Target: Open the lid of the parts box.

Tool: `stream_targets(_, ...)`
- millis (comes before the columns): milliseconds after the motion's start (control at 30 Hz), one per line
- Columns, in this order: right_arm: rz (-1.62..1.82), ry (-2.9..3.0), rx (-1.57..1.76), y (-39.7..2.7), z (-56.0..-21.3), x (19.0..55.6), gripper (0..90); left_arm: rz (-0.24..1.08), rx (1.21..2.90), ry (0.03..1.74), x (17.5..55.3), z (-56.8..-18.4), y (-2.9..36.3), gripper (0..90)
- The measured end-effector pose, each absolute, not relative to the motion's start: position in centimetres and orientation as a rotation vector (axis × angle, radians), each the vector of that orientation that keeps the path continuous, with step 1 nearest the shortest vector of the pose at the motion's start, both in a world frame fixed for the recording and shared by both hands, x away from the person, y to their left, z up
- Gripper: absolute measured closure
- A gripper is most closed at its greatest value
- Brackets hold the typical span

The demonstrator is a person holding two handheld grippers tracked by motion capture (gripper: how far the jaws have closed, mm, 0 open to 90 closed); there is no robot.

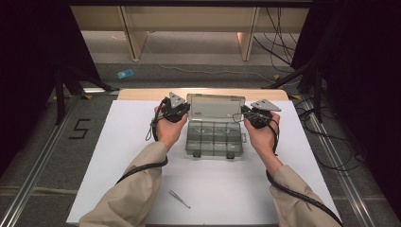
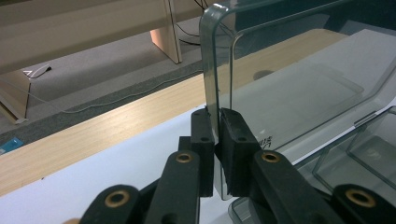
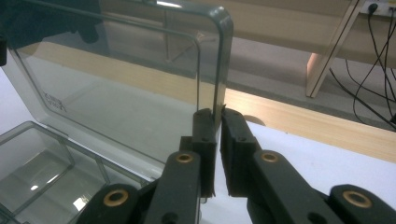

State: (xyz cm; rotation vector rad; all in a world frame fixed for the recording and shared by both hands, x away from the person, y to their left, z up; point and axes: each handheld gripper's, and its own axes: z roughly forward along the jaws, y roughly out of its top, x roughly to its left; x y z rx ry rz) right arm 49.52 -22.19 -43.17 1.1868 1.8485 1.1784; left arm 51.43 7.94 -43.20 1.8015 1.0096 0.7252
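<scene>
High view: box (image 1: pixel 213 138) sits between both hands, its lid (image 1: pixel 215 107) raised upright. Left gripper (image 2: pixel 216 135) pinches the lid's near edge; right gripper (image 3: pixel 217 122) clamps the opposite edge. Opening looks done; empty compartments lie below, tweezers (image 1: pixel 179 199) untouched behind.

Lettering on the clear lid (image 3: pixel 116 79), too small to read

Tweezers (image 1: pixel 179 199) lie on table (image 1: pixel 118 142) before box (image 1: pixel 215 137).
</scene>
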Motion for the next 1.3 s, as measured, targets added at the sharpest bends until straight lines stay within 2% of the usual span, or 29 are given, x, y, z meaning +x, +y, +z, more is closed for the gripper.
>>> stream_targets(1300,1.148,1.902,1.231,-22.2,-45.4,51.1,83.4,0.687,1.846,1.061,52.6,-44.9,7.5,83.1)
